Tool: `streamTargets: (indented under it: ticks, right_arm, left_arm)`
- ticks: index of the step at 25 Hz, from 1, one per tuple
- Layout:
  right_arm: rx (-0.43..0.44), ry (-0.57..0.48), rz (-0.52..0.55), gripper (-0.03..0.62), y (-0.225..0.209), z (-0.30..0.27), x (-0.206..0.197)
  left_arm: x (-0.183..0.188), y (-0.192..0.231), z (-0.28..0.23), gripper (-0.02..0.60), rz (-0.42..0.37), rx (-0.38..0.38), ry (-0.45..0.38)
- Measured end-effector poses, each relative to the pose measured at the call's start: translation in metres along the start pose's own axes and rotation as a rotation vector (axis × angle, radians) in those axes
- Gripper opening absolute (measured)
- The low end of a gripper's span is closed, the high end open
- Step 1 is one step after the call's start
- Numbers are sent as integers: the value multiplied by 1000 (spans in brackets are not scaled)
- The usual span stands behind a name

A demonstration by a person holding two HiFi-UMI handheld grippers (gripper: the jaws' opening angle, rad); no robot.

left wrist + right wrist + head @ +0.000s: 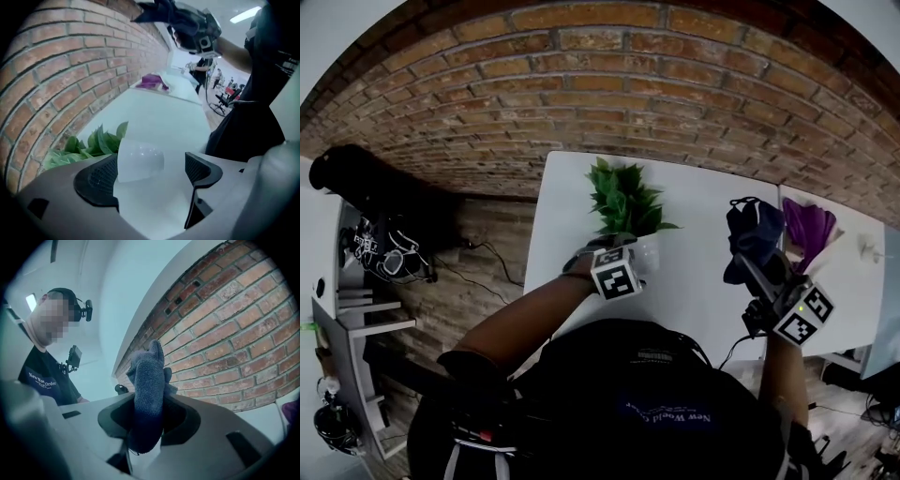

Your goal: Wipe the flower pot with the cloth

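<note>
The white flower pot point(138, 160) stands on the white table point(694, 281), close to the brick wall point(609, 84). Green leaves point(623, 200) stick up out of it. The left gripper point(150, 172) is right at the pot. Its tongs are wide apart, with the pot in the gap between them. The pot sits close against one black pad, and the other pad is clear of it, so nothing is squeezed.

Off to the side, the right gripper point(147, 420) is held up above the table. Its tongs pinch the dark blue cloth point(147, 390) tight. The cloth pokes up out of the tongs in a fuzzy lump. It is well apart from the pot.

A purple thing point(811, 230) lies farther along the table, past the cloth.
</note>
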State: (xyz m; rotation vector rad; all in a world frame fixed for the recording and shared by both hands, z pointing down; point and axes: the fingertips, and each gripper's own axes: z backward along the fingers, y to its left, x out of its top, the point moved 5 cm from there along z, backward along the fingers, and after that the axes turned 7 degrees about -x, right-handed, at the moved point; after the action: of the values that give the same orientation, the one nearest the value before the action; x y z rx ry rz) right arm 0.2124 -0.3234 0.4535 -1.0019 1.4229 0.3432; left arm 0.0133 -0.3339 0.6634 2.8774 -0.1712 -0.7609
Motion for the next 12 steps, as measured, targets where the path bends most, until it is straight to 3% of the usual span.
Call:
streamTargets:
  ticks: [5,12]
  right_arm:
    - [-3,-15,-41,114,-18,15,-7]
    - [-28,-20,-77,114,-33,28,-17]
  left_arm:
    - [12,12,-27,476,43,-17,196]
    - [11,24,-55,479,18,4,307]
